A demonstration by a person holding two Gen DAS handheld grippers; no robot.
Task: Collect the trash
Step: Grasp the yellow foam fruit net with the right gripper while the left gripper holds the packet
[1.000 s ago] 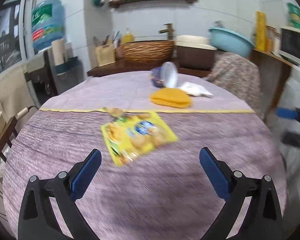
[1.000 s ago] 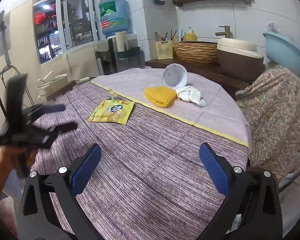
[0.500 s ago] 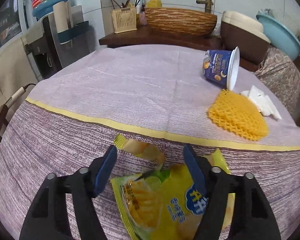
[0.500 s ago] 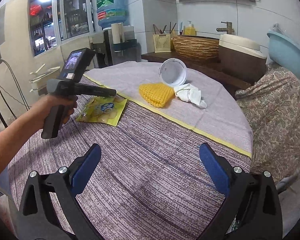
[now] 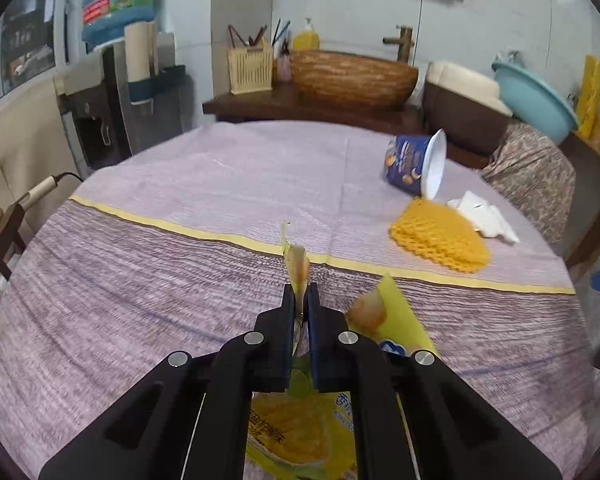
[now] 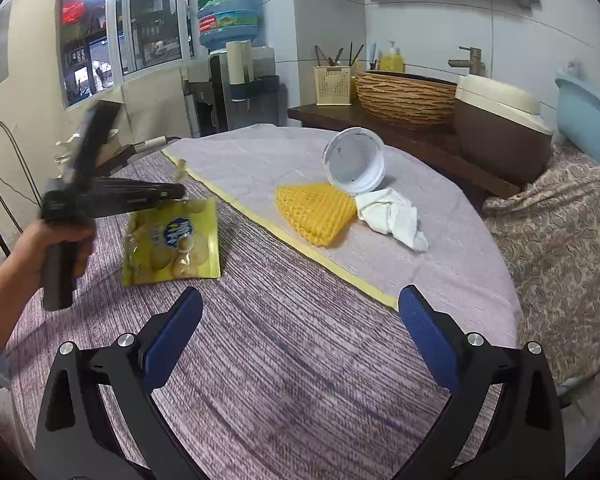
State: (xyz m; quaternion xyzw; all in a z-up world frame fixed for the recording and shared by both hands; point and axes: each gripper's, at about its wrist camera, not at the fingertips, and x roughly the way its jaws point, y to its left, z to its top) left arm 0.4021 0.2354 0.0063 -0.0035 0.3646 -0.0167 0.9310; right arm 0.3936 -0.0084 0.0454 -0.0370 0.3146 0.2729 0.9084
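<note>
Yellow foil now sits pinched in the left gripper (image 5: pixel 299 304): its jaws, spread wide a second ago, have just been closing and are clamped on the top edge of the chip bag (image 6: pixel 172 244), which a second ago lay flat and untouched on the striped tablecloth (image 6: pixel 280 360). That looks like the first piece of trash secured, ready to be lifted away. The right gripper (image 6: pixel 300 328) hangs nearest the camera with fingers wide apart and nothing between them, well short of the bag. Counted outward from the bag: one chip bag, then beyond it one yellow foam net (image 6: pixel 314 214), one crumpled white tissue (image 6: pixel 392 216) touching it, and one tipped-over cup (image 6: pixel 356 166) farthest.
</note>
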